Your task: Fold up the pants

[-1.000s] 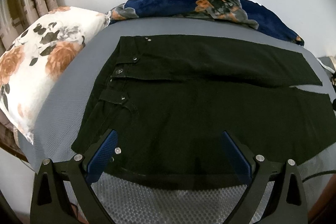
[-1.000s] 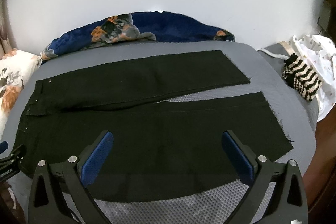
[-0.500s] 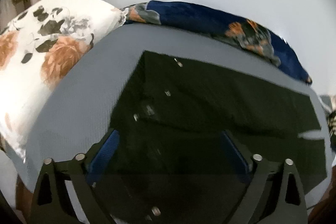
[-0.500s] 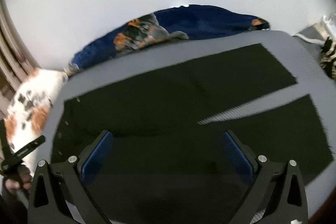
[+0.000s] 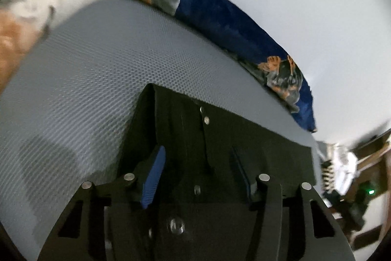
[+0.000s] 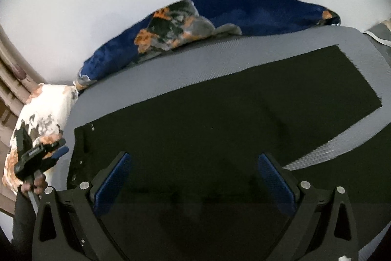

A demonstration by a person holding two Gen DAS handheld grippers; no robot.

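Now | left tool [image 5: 196, 173] nearer pants [image 5: 244, 138] waistband, closing, fabric between | right tool [image 6: 194, 177] released

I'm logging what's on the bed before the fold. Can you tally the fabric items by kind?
Black pants: 1
Floral pillow: 1
Blue floral blanket: 1
Grey mattress cover: 1
Striped and white clothes at the far edge, too blurred to count apart
Total: 4 clear items

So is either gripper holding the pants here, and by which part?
Neither yet. The left gripper is closing over the waistband of the pants; the right gripper hangs open over the legs.
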